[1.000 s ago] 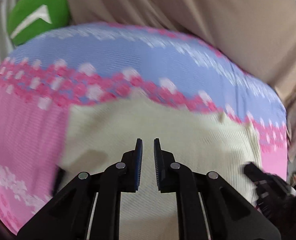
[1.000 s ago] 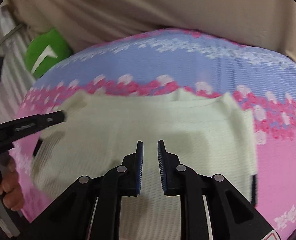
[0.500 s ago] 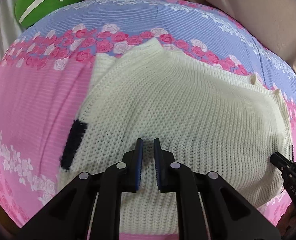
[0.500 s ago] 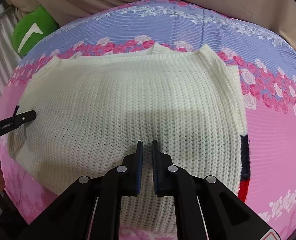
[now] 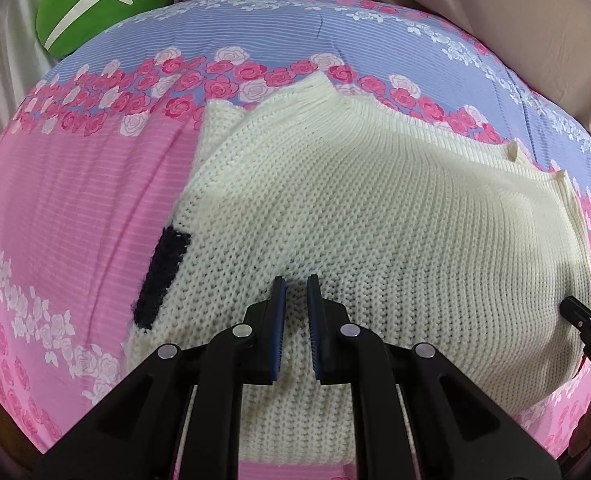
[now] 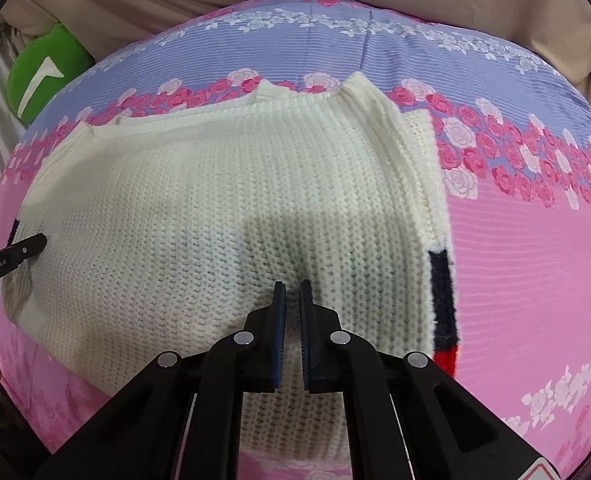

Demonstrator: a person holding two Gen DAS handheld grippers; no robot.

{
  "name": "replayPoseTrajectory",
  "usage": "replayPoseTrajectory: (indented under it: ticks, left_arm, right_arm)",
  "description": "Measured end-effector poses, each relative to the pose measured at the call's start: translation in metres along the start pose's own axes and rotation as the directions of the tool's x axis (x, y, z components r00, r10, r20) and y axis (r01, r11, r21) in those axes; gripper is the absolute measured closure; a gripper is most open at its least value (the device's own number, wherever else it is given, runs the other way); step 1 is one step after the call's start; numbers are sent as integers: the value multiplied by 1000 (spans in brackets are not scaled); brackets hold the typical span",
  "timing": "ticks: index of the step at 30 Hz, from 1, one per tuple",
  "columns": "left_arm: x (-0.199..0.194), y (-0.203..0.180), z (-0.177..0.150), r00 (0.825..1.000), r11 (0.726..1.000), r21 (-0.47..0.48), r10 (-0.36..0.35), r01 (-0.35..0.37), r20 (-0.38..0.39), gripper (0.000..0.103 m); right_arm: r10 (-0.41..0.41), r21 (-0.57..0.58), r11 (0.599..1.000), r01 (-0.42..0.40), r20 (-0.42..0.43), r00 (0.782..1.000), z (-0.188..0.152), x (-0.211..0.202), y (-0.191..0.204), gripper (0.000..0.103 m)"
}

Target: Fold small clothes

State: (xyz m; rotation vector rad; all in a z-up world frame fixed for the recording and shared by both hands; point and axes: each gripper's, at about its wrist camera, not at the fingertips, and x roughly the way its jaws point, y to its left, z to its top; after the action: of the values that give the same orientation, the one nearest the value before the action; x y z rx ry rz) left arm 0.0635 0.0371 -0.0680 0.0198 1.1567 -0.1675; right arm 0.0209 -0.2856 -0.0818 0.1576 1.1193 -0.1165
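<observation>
A cream knitted sweater (image 5: 375, 220) lies folded flat on a pink and blue floral bedsheet (image 5: 75, 200). A dark navy band (image 5: 161, 276) shows at its left edge. In the right wrist view the sweater (image 6: 215, 208) has a navy and red band (image 6: 443, 304) at its right edge. My left gripper (image 5: 294, 280) hovers over the sweater's near left part, jaws narrowly apart and empty. My right gripper (image 6: 290, 285) hovers over the near right part, jaws nearly closed and empty. Each gripper's tip shows at the edge of the other view.
A green cushion (image 5: 95, 4) with a white mark lies at the far left of the bed. Beige fabric (image 5: 455, 8) rises behind the bed. The sheet (image 6: 535, 260) extends bare right of the sweater.
Both views have steadied and drawn closer over the sweater after a blurred motion. The sweater lies as it did half a second ago. Both grippers stay empty.
</observation>
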Motion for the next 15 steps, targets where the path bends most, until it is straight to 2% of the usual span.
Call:
replayPoseTrajectory:
  ticks: [4, 7, 9, 11, 15]
  left_arm:
    - [-5, 6, -3, 1000, 1000, -12, 11, -11, -5, 92]
    - [-18, 19, -2, 1000, 998, -56, -16, 16, -11, 92]
    - [-32, 24, 4, 1000, 996, -83, -16, 17, 20, 92]
    - [-41, 21, 20, 997, 995, -89, -35, 40, 63, 92]
    - [-30, 0, 54, 995, 997, -51, -51, 56, 84, 92]
  right_arm:
    - [-44, 90, 995, 44, -3, 999, -10, -7, -39, 103]
    - [-65, 161, 985, 60, 30, 997, -13, -26, -58, 103]
    - [-90, 152, 985, 78, 73, 993, -4, -40, -55, 102]
    - [-73, 123, 991, 59, 114, 991, 16, -47, -44, 97]
    - [-45, 52, 998, 38, 136, 990, 60, -24, -17, 97]
